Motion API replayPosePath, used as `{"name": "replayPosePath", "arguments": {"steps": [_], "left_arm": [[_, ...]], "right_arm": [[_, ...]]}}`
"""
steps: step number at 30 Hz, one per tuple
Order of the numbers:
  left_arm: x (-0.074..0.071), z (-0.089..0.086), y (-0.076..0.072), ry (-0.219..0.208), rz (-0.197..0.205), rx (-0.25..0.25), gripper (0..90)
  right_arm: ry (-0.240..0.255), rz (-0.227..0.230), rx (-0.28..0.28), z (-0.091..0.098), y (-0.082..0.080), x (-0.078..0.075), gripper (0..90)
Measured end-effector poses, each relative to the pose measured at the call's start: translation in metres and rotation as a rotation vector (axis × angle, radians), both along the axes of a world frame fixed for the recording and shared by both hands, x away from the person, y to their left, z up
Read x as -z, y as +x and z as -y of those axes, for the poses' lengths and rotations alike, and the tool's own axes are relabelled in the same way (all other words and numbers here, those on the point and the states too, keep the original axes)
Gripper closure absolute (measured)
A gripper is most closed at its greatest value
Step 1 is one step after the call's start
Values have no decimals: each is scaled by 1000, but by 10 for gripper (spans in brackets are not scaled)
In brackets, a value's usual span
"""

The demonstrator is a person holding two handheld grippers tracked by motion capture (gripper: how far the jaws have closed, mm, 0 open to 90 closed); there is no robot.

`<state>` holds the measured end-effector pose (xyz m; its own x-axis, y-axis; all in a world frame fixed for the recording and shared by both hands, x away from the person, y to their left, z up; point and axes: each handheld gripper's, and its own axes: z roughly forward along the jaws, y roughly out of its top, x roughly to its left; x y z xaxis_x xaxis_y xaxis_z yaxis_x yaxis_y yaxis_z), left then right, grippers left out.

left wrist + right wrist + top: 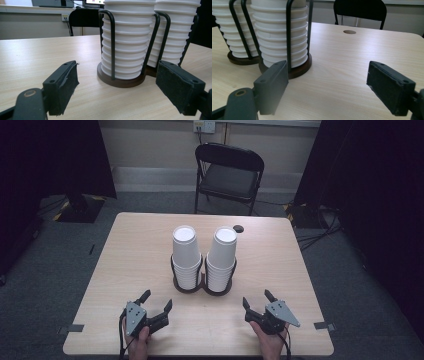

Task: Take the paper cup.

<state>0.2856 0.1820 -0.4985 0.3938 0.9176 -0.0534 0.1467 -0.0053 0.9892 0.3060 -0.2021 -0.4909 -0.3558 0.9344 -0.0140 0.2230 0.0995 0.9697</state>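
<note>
- Nearest the table's front edge: left black two-jaw gripper in the person's left hand, jaws spread wide, nothing between the pads, hovering low over the light wooden tabletop.
- Alongside, at the front right: right black two-jaw gripper in the right hand, likewise wide open and holding nothing; grey three-cornered plate on top of each.
- From the left gripper view: foam-lined pads framing bare wood, the cup holder just ahead and slightly right of centre, apart from both jaws.
- From the right gripper view: open jaws over bare wood, the holder ahead to the left, not touched.
- Mid-table, centred between the two grippers but well clear of them: dark round-based double wire cup holder, standing upright.
- Inside it, side by side: left stack of upturned white paper cups and right stack of upturned white paper cups, each in its own ring, both upright.
- Farther on, near the back edge: small round hole in the tabletop.
- Beyond the table: black folding chair facing the table, on grey carpet.
</note>
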Motion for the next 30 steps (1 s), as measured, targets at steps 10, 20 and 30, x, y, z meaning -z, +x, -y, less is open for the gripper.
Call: {"name": "replayPosePath", "arguments": {"steps": [10, 20, 30], "left_arm": [[0, 1, 0, 2, 0, 2, 176], [0, 1, -1, 3, 5, -1, 176], [0, 0, 0, 3, 5, 6, 176]], "right_arm": [[52, 1, -57, -8, 5, -11, 172], [97, 36, -105, -18, 12, -25, 172], [135, 44, -144, -23, 19, -43, 172]]}}
